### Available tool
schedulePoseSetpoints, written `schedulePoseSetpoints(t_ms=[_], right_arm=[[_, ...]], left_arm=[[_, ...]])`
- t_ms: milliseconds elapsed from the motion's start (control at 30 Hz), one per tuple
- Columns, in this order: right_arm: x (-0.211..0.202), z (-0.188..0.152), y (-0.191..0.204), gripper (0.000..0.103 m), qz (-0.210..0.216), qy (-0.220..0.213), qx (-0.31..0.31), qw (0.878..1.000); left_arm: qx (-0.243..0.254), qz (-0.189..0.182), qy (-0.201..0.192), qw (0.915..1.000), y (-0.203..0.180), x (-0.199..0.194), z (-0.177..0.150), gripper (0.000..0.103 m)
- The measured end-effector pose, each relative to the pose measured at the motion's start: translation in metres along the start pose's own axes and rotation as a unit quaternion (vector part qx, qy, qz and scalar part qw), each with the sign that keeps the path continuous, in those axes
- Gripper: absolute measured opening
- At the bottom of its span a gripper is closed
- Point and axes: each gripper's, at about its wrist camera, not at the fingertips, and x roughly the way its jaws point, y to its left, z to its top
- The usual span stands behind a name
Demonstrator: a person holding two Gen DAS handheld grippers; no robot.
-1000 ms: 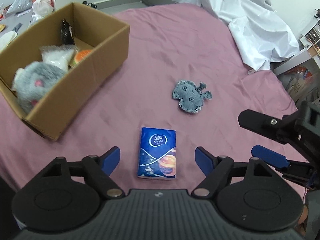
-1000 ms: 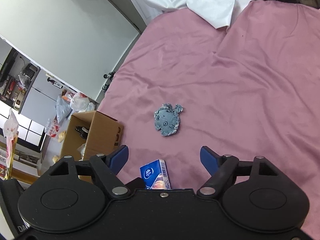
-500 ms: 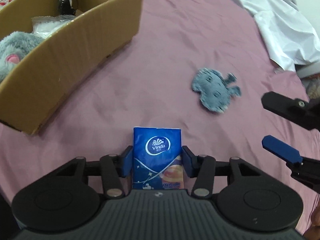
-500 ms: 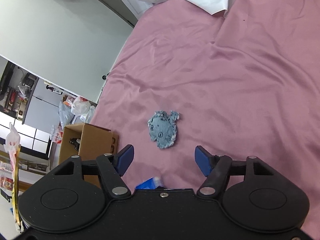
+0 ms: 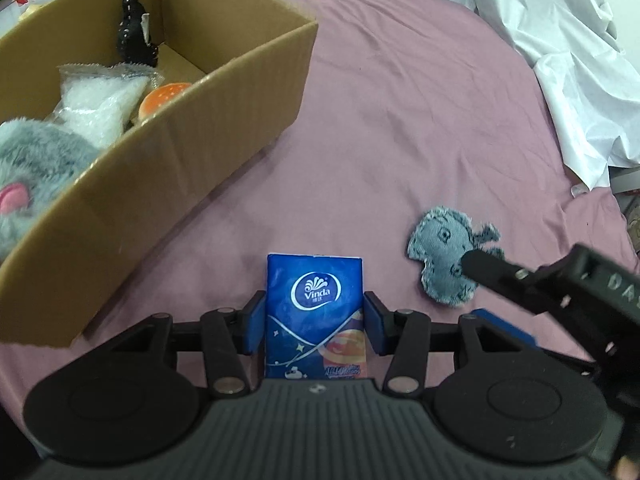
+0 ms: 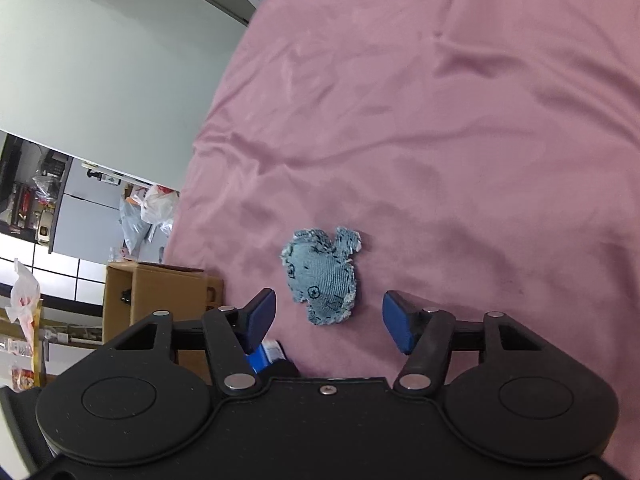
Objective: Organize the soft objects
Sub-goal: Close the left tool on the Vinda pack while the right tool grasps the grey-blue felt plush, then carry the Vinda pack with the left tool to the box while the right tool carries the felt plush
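Blue pads of the left gripper (image 5: 315, 326) were clamped on the tissue pack (image 5: 316, 312), one against each long side; a second before, those jaws had stood wide with the pack lying loose on the pink sheet (image 5: 420, 128). The pack now looked lifted a little off the sheet, though I could not be sure of the gap. Beside it on the left stood the cardboard box (image 5: 192, 128), much closer in the left view than it had been, already holding a grey plush (image 5: 36, 168), a white packet (image 5: 96, 100), a burger toy (image 5: 162, 98) and a black item (image 5: 134, 36). My guess: the pack goes into the box next. The right gripper (image 6: 329, 316) had come down over the denim toy (image 6: 322, 276), jaws spread wide, nothing in them, the toy lying flat on the sheet just ahead of the fingertips and between their lines. A second earlier it hung higher and farther back. So one pickup was made, and the other seemed about to start. White cloth (image 5: 560, 52) lay bunched at the far edge.
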Motion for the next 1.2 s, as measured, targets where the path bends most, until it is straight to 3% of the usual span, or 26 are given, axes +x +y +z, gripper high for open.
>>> schedulePoseSetpoints(t_ms=[167,300,400,700,1200], right_arm=[[0.011,0.002,0.004,0.055,0.006,-0.001,-0.004,1.000],[0.017,0.006,0.002,0.028,-0.006,-0.003,0.000,1.000],[0.013,0.006,-0.001,0.023,-0.007,-0.004,0.011,1.000],[-0.008,-0.005,0.014,0.016,-0.047,-0.033,-0.005,0.998],[-0.060,-0.025,0.035,0.016,-0.057,-0.108,-0.015,0.992]], left_arm=[[-0.001,-0.003,0.006,1.0000,0.001,0.004,0.003,0.049],[0.006,-0.006,0.010,0.9999,0.002,0.003,0.006,0.049],[0.004,-0.009,0.010,0.9999,0.004,0.001,0.006,0.049],[0.019,-0.030,0.004,0.9994,0.003,-0.008,0.004,0.049],[0.054,-0.062,-0.017,0.9964,0.008,-0.053,-0.009,0.049]])
